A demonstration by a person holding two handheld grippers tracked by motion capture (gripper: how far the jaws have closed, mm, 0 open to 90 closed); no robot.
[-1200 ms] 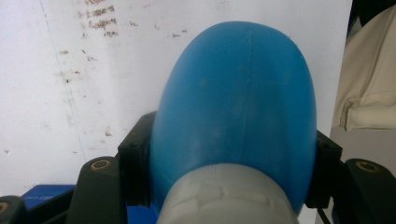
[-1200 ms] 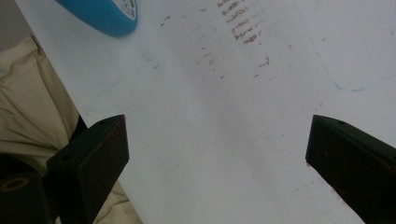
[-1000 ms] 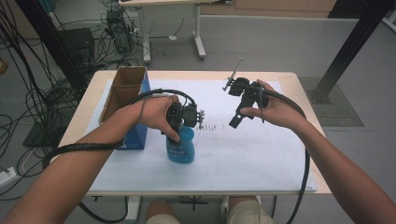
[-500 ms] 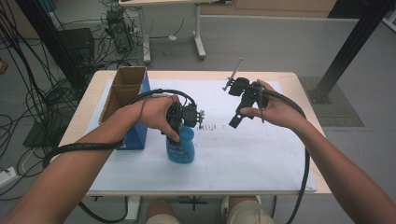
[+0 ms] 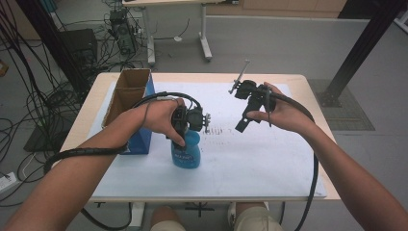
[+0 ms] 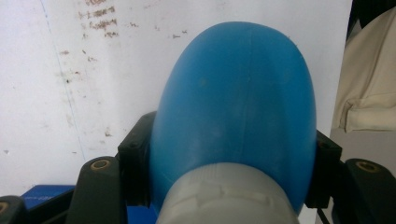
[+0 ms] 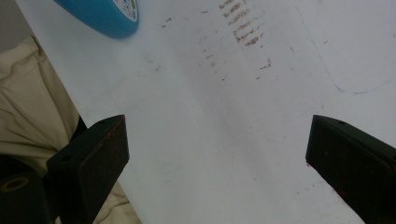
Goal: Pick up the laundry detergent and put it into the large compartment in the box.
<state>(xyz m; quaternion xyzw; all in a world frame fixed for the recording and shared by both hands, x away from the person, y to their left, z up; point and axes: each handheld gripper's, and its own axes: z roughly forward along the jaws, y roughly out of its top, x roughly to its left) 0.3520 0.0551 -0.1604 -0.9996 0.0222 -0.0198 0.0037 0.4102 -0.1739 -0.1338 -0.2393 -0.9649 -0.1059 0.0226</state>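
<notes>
Bottle (image 5: 186, 150), blue, stands upright on the white sheet (image 5: 250, 163) near the table's (image 5: 312, 84) left centre, just beside the cardboard box (image 5: 126, 98); long axis vertical, pale cap end up. Left gripper (image 5: 191, 126) comes down over the bottle's top, forearm reaching in from lower left; in the left gripper view its jaws pinch the bottle (image 6: 236, 116) at both sides. Right gripper (image 5: 248, 113) is held above the sheet, well apart from the bottle, tilted down; jaws spread wide, nothing between them.

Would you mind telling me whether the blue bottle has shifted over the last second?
No; the blue bottle sits the same way beside the cardboard box.
</notes>
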